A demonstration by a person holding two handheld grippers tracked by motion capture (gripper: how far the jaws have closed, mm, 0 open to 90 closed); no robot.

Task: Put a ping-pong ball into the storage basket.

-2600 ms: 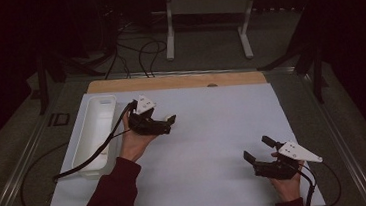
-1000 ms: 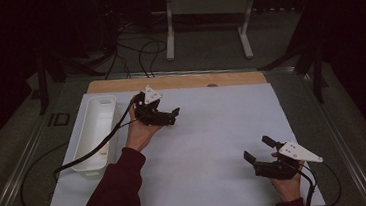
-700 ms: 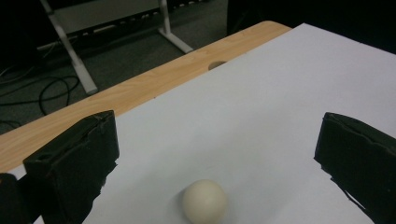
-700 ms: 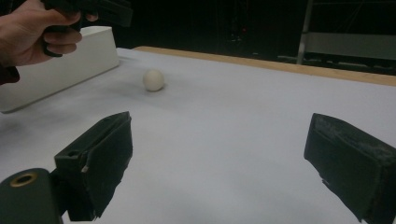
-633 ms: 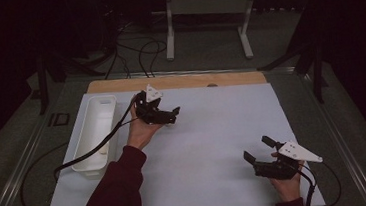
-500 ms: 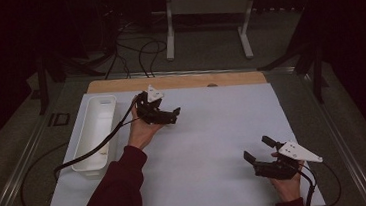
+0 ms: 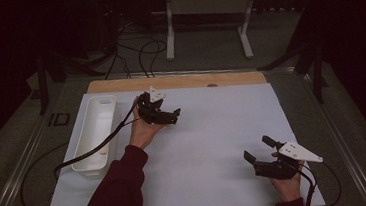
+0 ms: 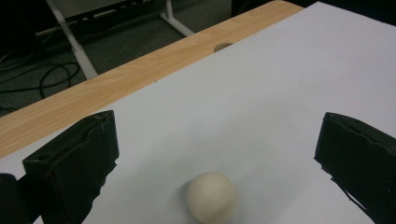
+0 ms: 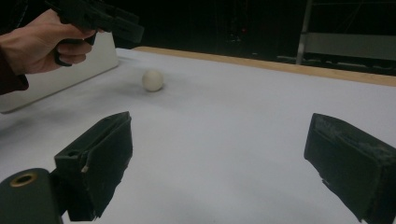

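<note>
On the white sheet [image 7: 210,146] in the high view, the left gripper [image 7: 168,116] hangs near the far left, about eleven o'clock from the sheet's middle, just right of the white tray [image 7: 96,133], its jaws pointing toward three o'clock; the right gripper [image 7: 258,154] rests at five o'clock near the front edge, well apart from it, jaws spread and empty. The ball cannot be made out under the left hand from up here. In the left gripper view the jaws stand wide with nothing between them, and the ball [image 8: 211,196], small and cream-coloured, sits on the sheet at six o'clock, between the jaw lines but a little short of the pads, touching neither; the wooden edge [image 8: 116,84] runs across at eleven o'clock. In the right gripper view the jaws are likewise wide and empty, and the ball [image 9: 152,80] lies far off at eleven o'clock, just below and right of the left gripper [image 9: 109,23]. I judge the step in hand to be the approach for a grasp on the ball: the next move calls for lowering the left jaws to straddle it, then closing gently and squarely, since a round ball may roll off if one pad touches first
</note>
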